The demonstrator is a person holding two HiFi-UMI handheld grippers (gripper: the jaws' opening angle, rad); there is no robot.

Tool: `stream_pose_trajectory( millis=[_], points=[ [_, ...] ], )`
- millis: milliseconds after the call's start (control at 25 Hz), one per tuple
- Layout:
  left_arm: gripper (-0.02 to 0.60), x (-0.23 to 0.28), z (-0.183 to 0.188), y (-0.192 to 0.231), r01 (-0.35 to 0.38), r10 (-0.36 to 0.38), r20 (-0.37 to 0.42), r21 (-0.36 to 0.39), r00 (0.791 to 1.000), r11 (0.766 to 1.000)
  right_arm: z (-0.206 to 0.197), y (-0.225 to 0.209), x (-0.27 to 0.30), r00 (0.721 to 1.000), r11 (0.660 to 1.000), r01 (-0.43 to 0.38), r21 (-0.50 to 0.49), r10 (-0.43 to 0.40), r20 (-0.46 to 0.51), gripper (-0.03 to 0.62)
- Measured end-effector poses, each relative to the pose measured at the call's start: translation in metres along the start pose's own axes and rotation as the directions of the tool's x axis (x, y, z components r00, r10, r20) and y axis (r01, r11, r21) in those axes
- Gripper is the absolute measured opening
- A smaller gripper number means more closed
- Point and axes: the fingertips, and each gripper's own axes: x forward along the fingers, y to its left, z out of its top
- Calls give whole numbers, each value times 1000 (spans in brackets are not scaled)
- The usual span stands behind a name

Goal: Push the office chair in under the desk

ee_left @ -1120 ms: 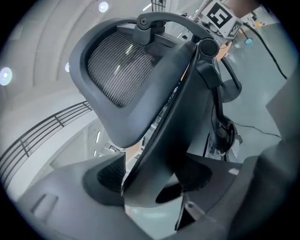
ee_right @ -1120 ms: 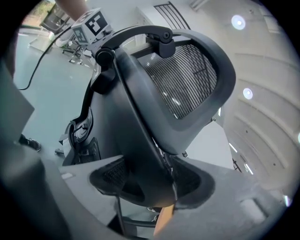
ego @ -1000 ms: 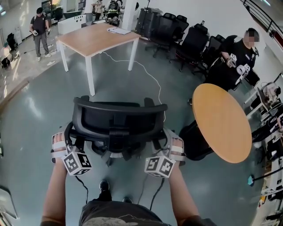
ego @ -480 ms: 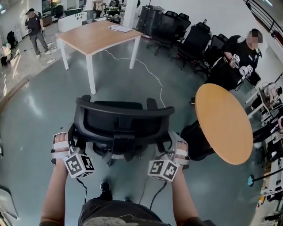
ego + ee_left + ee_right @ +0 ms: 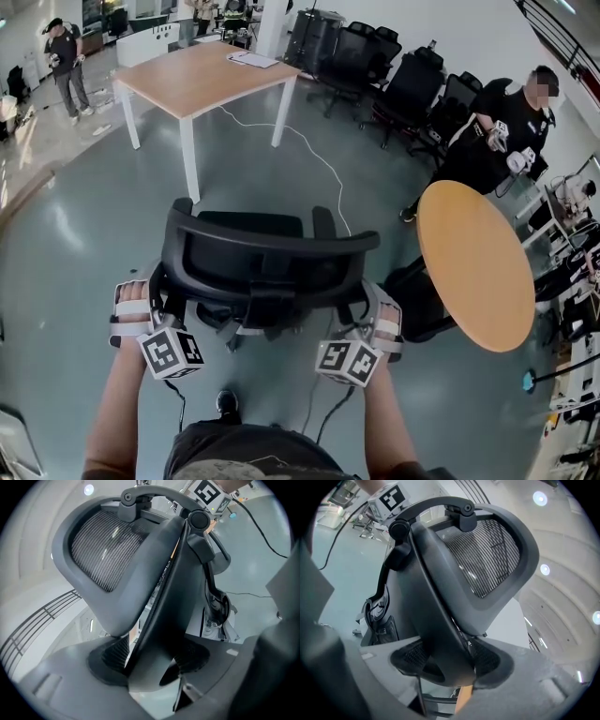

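Observation:
A black mesh-backed office chair stands on the grey floor in front of me, its back toward me. The wooden desk with white legs is some way beyond it, across open floor. My left gripper is shut on the left side strut of the chair back; in the left gripper view the strut runs between the pads of the left gripper. My right gripper is shut on the right side strut, which shows pinched in the right gripper below the mesh backrest.
A round wooden table stands close on the right with a dark bin beneath it. A white cable trails across the floor from the desk. Several black chairs line the back wall. One person stands at right, another far left.
The chair and both grippers have shifted a little to the right and the chair back has turned slightly. Both grips hold. The person at far left has moved further away.

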Motion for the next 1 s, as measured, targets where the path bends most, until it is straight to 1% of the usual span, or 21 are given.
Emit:
stream_pose_trajectory(
  millis=[120, 200, 400, 720, 1000],
  points=[
    [295, 3, 1, -3, -7, 7, 16, 4, 1000, 1000, -2, 1, 3, 999, 1000, 0, 3, 0, -37, 258],
    [291, 17, -2, 2, -5, 5, 34, 13, 999, 1000, 3, 2, 17, 999, 1000, 0, -4, 0, -51, 256],
    [288, 69, -24, 46, -1, -1, 68, 31, 998, 1000, 44, -5, 62, 997, 1000, 12, 0, -12, -71, 253],
    [291, 99, -45, 69, -1, -4, 117, 42, 993, 999, 74, 3, 69, 994, 998, 55, 15, -53, -99, 253],
    [295, 119, -47, 80, 9, -14, 124, 42, 992, 999, 81, 1, 82, 992, 998, 60, 24, -57, -114, 253]
  ],
)
